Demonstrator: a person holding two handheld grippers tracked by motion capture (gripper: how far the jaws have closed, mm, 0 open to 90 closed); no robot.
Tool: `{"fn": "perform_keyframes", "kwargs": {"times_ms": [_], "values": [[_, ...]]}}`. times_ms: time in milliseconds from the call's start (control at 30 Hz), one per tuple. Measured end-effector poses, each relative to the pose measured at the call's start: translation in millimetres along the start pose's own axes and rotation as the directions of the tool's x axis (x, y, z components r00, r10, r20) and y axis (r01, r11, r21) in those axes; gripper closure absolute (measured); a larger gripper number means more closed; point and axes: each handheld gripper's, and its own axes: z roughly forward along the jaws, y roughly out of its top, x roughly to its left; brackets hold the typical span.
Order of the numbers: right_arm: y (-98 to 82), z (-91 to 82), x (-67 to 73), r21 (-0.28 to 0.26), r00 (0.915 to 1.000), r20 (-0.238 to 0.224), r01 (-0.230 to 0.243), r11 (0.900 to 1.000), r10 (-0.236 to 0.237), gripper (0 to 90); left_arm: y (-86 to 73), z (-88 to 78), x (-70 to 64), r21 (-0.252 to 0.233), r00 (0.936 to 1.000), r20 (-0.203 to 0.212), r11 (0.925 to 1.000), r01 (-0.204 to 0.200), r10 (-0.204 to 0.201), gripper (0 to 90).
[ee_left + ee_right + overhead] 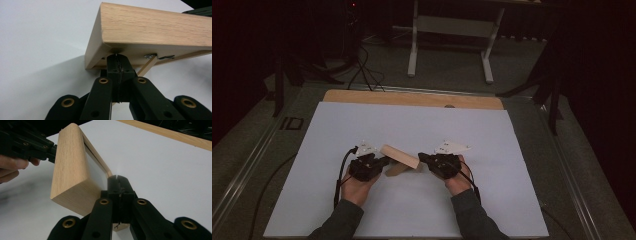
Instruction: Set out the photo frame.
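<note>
Resting near the middle of the white sheet (412,130), the wooden frame (401,157) is flanked by the left gripper (382,161) and right gripper (423,158), each seen clenched with jaw tips pressed against opposite ends.

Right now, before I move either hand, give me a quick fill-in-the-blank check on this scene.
1. The wooden frame is made of ____.
2. Both the left gripper and the right gripper have their jaws ____.
3. The frame sits over a ____ sheet covering the table.

Missing words: wood; shut; white
</note>
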Motion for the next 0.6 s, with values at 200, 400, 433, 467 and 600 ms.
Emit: {"fn": "perform_keyframes", "kwargs": {"times_ms": [200, 400, 433, 467, 600], "values": [[0.1, 0.0, 0.5, 0.001, 1.0, -0.001, 0.002, 1.0, -0.002, 89.8, 0.4, 0.3, -2.4, 0.001, 1.0, 0.006, 1.0, -0.006, 0.006, 89.5], [0.1, 0.0, 1.7, 0.003, 1.0, -0.003, 0.006, 1.0, -0.006, 89.8, 1.4, 0.0, -5.5, -0.001, 0.9998, 0.016, 0.9999, -0.014, 0.014, 89.5], [0.1, 0.0, 1.7, 0.003, 1.0, -0.003, 0.006, 1.0, -0.006, 89.8, 1.4, 0.0, -5.5, -0.001, 0.9998, 0.016, 0.9999, -0.014, 0.014, 89.5], [0.1, 0.4, 2.6, 0.003, 0.9999, -0.004, 0.01, 1.0, -0.01, 89.8, 1.8, -0.7, -6.2, -0.002, 0.9998, 0.017, 0.9999, -0.015, 0.015, 89.5], [0.2, 0.9, 4.1, 0.004, 0.9999, -0.008, 0.014, 1.0, -0.014, 89.8, 2.3, -1.8, -7.3, -0.004, 0.9997, 0.02, 0.9999, -0.017, 0.017, 89.5]]}}
